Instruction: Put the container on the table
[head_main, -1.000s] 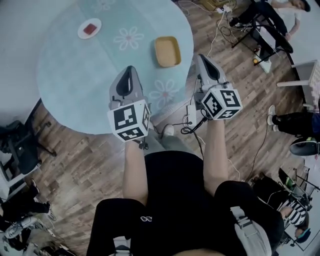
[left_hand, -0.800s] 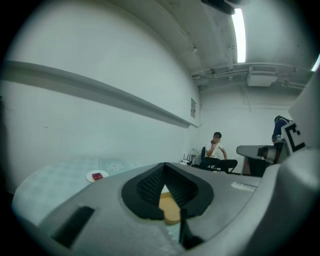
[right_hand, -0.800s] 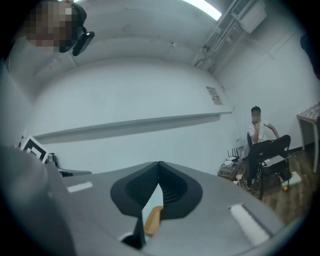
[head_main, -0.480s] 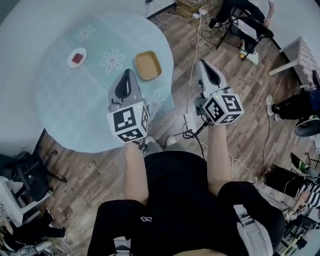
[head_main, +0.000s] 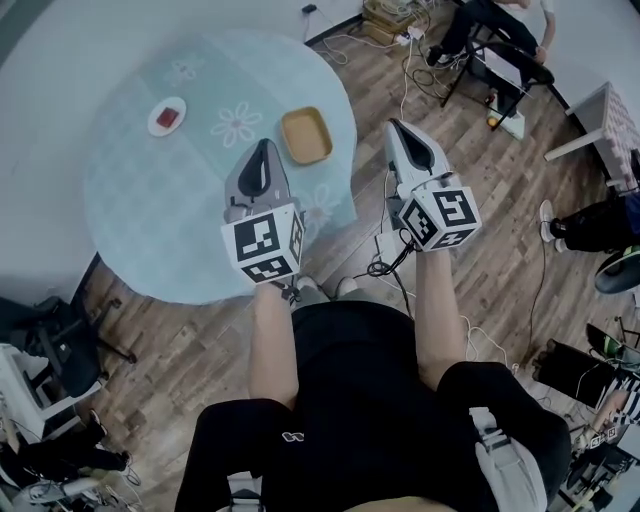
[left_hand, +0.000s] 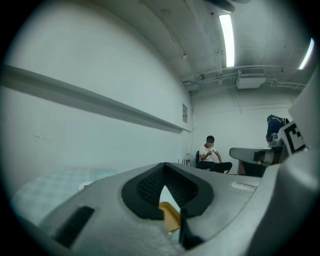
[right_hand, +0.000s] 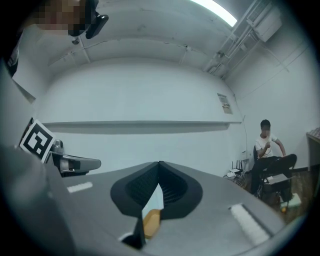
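A shallow yellow container (head_main: 306, 136) sits on the round table (head_main: 130, 240), on its pale blue flowered cloth near the right edge. My left gripper (head_main: 263, 148) hovers shut and empty just left of and nearer than the container. My right gripper (head_main: 397, 128) hangs shut and empty over the wood floor, right of the table. In the left gripper view the yellow container (left_hand: 170, 216) shows through the gap below the closed tips of the left gripper (left_hand: 164, 168). The right gripper view shows the container (right_hand: 151, 222) the same way, under the right gripper (right_hand: 160, 165).
A small white plate (head_main: 167, 115) with something red lies at the table's far left. Cables and a power strip (head_main: 382, 243) trail on the floor by my feet. A black chair (head_main: 50, 335) stands at the left. A seated person (head_main: 500, 20) and more chairs are at the back right.
The head view has shifted, so the table and container now sit lower and further left and look smaller. Both grippers have stayed shut and in much the same place.
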